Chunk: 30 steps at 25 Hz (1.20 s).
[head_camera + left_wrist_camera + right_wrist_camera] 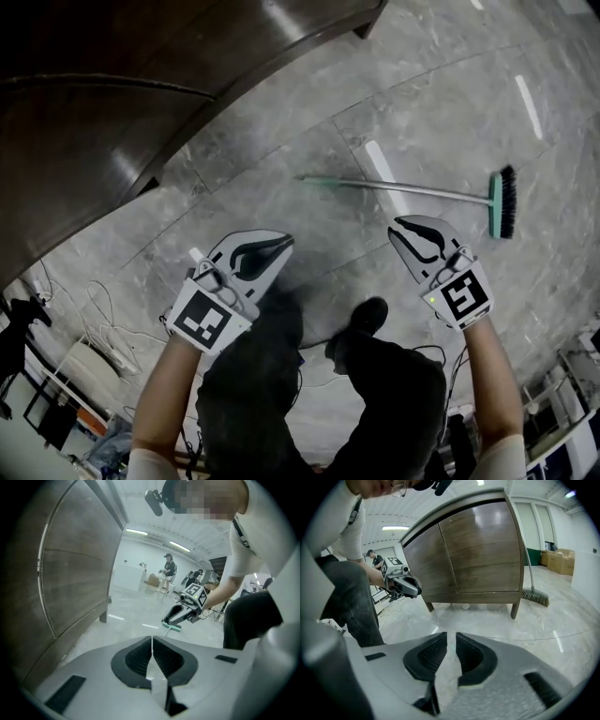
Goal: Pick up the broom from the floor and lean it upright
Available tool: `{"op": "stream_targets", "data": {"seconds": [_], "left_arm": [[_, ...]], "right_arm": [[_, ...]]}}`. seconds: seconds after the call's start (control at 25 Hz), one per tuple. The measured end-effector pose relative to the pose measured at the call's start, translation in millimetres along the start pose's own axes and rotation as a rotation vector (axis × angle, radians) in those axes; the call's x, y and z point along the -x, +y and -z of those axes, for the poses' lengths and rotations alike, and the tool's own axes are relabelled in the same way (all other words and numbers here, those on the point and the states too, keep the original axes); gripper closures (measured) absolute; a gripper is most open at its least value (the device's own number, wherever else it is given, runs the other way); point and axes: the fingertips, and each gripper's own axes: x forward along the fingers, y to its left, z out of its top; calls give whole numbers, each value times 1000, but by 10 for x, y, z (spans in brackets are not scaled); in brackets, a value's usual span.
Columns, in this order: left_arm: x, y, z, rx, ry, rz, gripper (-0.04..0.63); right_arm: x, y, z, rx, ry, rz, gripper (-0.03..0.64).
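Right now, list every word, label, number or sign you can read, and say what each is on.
No text is readable in any view.
On the left gripper and right gripper: black-and-white square markers only, no letters.
On the cardboard boxes: any print is too small to read.

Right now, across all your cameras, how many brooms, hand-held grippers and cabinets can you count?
Brooms: 2, the teal broom lying on the floor and the upright broom
Hand-held grippers: 2, the left hand-held gripper and the right hand-held gripper
Wooden cabinet: 1
Total: 5
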Motion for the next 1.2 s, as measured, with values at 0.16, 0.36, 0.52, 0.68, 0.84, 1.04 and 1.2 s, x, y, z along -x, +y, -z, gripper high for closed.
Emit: {"op": "stream_targets", "data": {"seconds": [0.16,0.36,0.52,0.68,0.84,1.04,1.2], "left_arm": [[-161,149,384,-58,24,35,583],[-380,170,826,-35,68,85,583],[-505,178,963,-26,48,119,583],[-595,198,1062,-17,49,108,583],[-650,154,1114,1,46,116,583],[-585,131,1243,-3,79,113,583],[-512,130,1300,13,92,115,583]], "right_arm": [[-475,-290,376,-34,10,-13,546],[-930,-452,840,29,65,-54,517],[-1263,-546,1239,136,135,-79,488],[-1528,-644,1589,189,206,-118,482],[-1715,-707,1917,266,281,-150,477],[-1880,-810,2218,351,378,-166,481],[-1975,-876,2307,421,388,-146,495]]}}
